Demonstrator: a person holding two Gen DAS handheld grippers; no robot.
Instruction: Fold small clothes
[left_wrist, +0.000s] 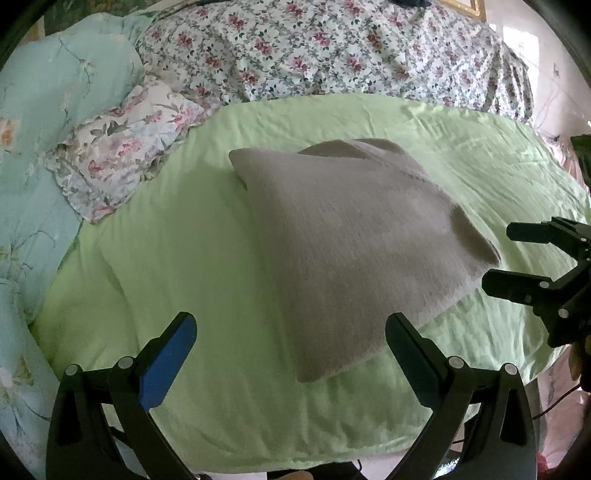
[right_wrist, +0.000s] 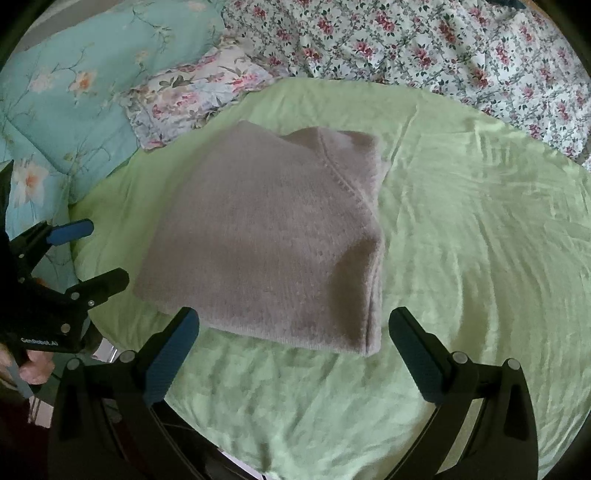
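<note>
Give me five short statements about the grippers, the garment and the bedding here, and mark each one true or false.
1. The grey knitted garment lies folded on the light green quilt. True.
2. The left gripper is shut on the garment. False: its jaws stand wide open and hold nothing.
3. The right gripper is open, with the garment's near edge between its fingers in its own view. True.
4. The garment lies on the teal floral quilt. False: that quilt is off to the side, and the garment does not touch it.
5. A floral pillow lies beyond the green quilt's far left corner. True.
</note>
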